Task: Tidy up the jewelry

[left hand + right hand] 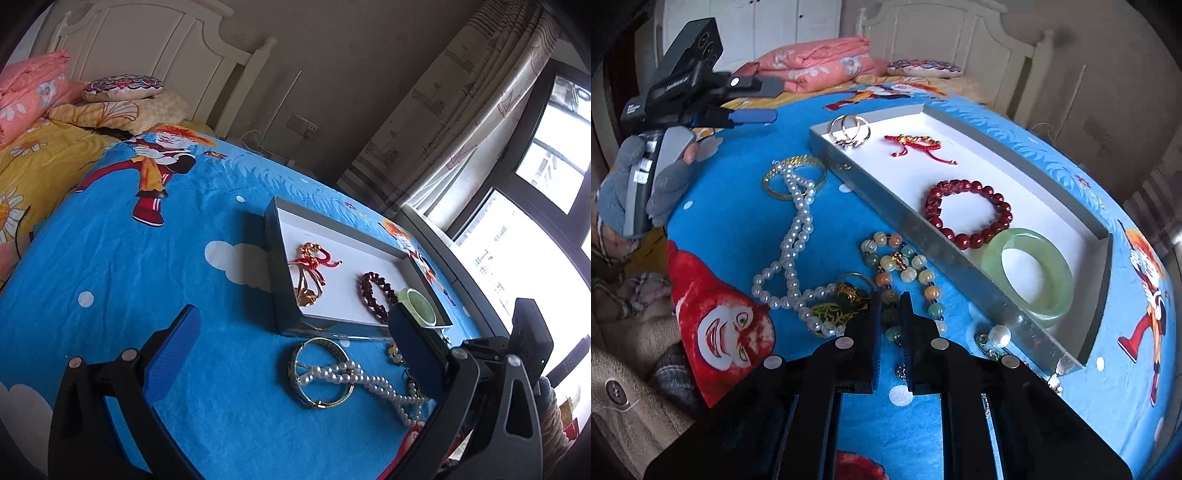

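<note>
The left claw (291,350) hangs spread wide above the blue cartoon blanket (129,258) on the bed, its blue-padded fingers (173,354) well apart and gripping nothing. Between them in the left wrist view lie a gold bangle (320,372) and a pearl necklace (373,384) draped across it, both on the blanket just near of the tray (280,258).

The right claw (891,306) is low over the loose jewelry with its fingers close together, a narrow gap between them, set around the near end of the pastel bead necklace (905,267); whether the pads actually press the beads cannot be told from the pictures. Just left of the claw sits a green and gold pendant (838,306), touching the lower loop of the pearl necklace (792,243). Further off, the gold bangle (794,177) lies under the upper loop of the pearls. A pearl brooch (997,336) rests on the blanket beside the tray's near right corner.

The shallow tray (960,258) has grey walls and a white floor. In it, from far to near in the right wrist view, are a pair of gold rings (847,130), a red cord bracelet (916,146), a dark red bead bracelet (969,214), and a pale green jade bangle (1030,271) at the near end, which touches the red beads.

A gloved hand (646,192) holds the left tool's handle at the left edge of the right wrist view.
</note>
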